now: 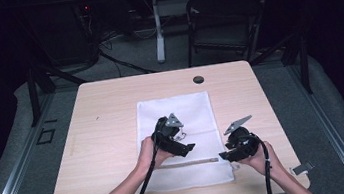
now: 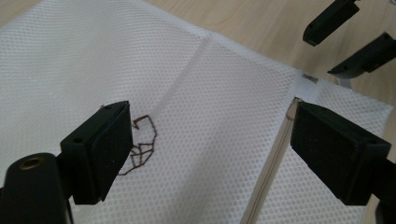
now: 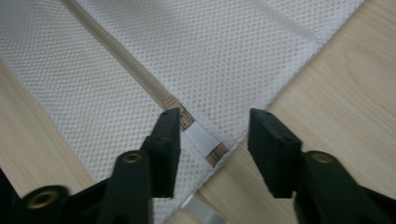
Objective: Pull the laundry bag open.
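Our bag (image 1: 179,126) lies flat on the desk (image 1: 99,137). Left gripper (image 2: 205,144) spread over the mesh; right gripper (image 3: 212,140) half-spread around the zip end (image 3: 201,140), apparently untouched. Closing off-centre, we'd pinch mesh and drag the bag.

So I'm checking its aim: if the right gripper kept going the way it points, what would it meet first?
Probably the white tab at the zipper's end on the mesh bag, between the right gripper's open jaws.

We see a white net bag (image 1: 179,126) lying flat on the surface (image 1: 102,121). Its tan zipper (image 3: 116,56) is shut, running near one end.
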A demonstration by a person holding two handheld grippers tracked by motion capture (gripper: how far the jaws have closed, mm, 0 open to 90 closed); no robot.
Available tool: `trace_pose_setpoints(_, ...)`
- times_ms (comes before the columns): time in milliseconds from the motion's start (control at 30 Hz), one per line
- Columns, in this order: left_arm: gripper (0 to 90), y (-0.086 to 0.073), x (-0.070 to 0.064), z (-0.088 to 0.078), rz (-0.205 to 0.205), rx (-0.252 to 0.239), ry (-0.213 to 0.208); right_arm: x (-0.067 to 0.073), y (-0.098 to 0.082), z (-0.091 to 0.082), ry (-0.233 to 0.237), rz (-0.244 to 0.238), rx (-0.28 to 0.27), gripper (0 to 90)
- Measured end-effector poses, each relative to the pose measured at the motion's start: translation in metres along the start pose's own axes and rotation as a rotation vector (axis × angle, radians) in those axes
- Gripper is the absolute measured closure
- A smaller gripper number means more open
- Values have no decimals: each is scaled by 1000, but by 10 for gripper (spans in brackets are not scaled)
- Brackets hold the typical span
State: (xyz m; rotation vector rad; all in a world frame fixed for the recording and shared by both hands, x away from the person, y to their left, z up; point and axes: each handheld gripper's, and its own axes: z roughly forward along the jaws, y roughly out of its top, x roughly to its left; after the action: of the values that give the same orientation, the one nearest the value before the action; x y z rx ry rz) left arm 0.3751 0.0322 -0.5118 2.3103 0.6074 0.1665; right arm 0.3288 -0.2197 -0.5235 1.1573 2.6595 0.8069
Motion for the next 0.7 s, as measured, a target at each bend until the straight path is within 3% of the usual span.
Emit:
trace_pose_setpoints(167,155,2,-11,14,31,12,-33,0,-1,7,2,-8,23,778)
trace_pose_setpoints(300,232,3,-23,25,67,21,-87,2,-2,12,-2,-13,41,875)
trace_pose_setpoints(333,259,3,-25,27,84,37,-81,2,-2,12,5,-14,42,889)
trace_pose_setpoints(500,400,3,-35,42,123,45,-146,4,-3,18,1,-22,63,900)
trace_pose_setpoints(600,529,3,-40,52,147,69,-181,4,-4,21,-3,-14,65,900)
trace_pose_setpoints(700,604,3,-45,59,169,87,-195,3,-4,23,5,-12,72,900)
